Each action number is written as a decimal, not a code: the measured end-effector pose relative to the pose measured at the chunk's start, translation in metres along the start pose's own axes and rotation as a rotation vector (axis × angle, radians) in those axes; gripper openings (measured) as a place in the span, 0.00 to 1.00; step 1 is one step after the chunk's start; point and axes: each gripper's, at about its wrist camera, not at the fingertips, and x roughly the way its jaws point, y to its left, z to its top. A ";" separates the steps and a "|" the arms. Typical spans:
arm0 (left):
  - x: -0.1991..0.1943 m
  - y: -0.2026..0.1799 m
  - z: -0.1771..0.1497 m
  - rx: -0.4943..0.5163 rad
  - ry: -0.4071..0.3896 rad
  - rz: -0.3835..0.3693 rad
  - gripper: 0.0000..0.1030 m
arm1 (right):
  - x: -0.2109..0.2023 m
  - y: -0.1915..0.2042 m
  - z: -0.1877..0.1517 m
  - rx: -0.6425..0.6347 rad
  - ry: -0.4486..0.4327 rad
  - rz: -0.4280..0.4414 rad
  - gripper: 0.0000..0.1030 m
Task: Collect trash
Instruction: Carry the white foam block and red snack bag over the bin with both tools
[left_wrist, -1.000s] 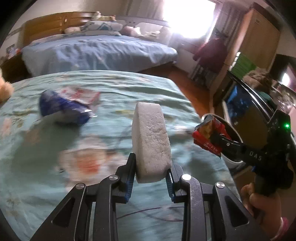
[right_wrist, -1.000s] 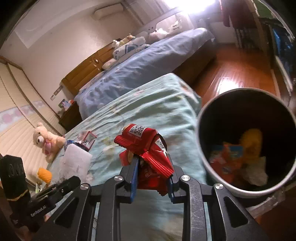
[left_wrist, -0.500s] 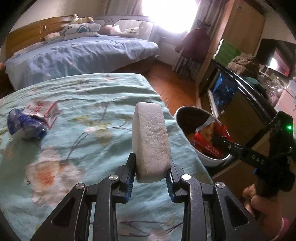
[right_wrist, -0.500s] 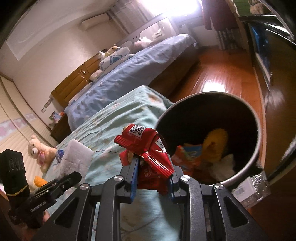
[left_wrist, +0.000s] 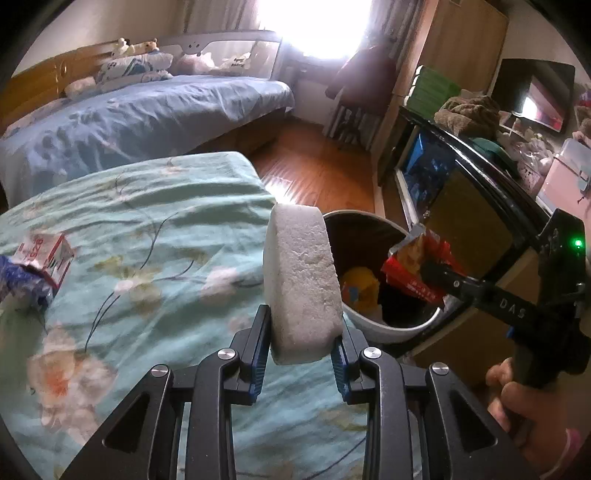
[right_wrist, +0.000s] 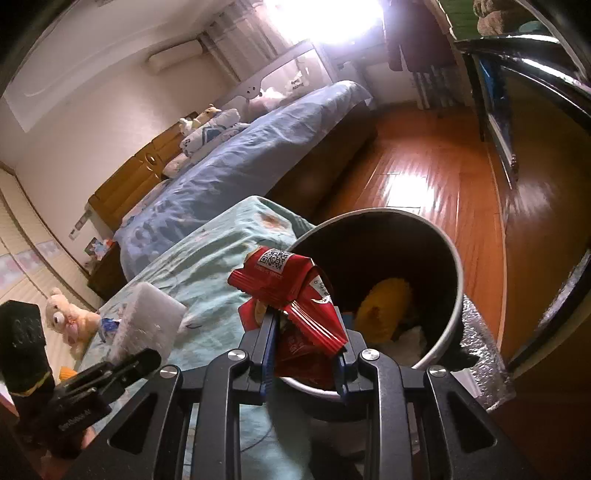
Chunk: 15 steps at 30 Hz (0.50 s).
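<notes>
Trash, left wrist view: foam block (left_wrist: 301, 284) stands upright in the left gripper (left_wrist: 300, 354), jaws pinched on its lower end, over the bed (left_wrist: 147, 236) edge beside the bin (left_wrist: 373, 325).
Foam handling: looks featherlight, crumbly and dentable; a grip across the flat faces low down, as here, seems right.
Leftovers: blue-and-white wrapper (left_wrist: 33, 269) lies on the bed, well apart from the bin.
Trash, right wrist view: red wrapper (right_wrist: 295, 295) is clamped in the right gripper (right_wrist: 304, 350), jaws closed on its crumpled middle, at the bin (right_wrist: 452, 258) rim.
Wrapper handling: thin, slick, crackly film; likely to cling or flutter on release, so bunched folds are the best hold.
Bin contents: yellow lump (right_wrist: 384, 310) and white paper already inside.
</notes>
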 end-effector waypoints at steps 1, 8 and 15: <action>0.002 -0.001 0.001 0.003 0.000 0.001 0.28 | 0.001 -0.002 0.000 0.003 0.002 -0.003 0.25; 0.018 -0.015 0.011 0.027 0.012 -0.017 0.28 | 0.004 -0.018 0.004 0.025 0.009 -0.035 0.25; 0.039 -0.029 0.021 0.054 0.033 -0.031 0.28 | 0.004 -0.028 0.012 0.031 0.002 -0.055 0.25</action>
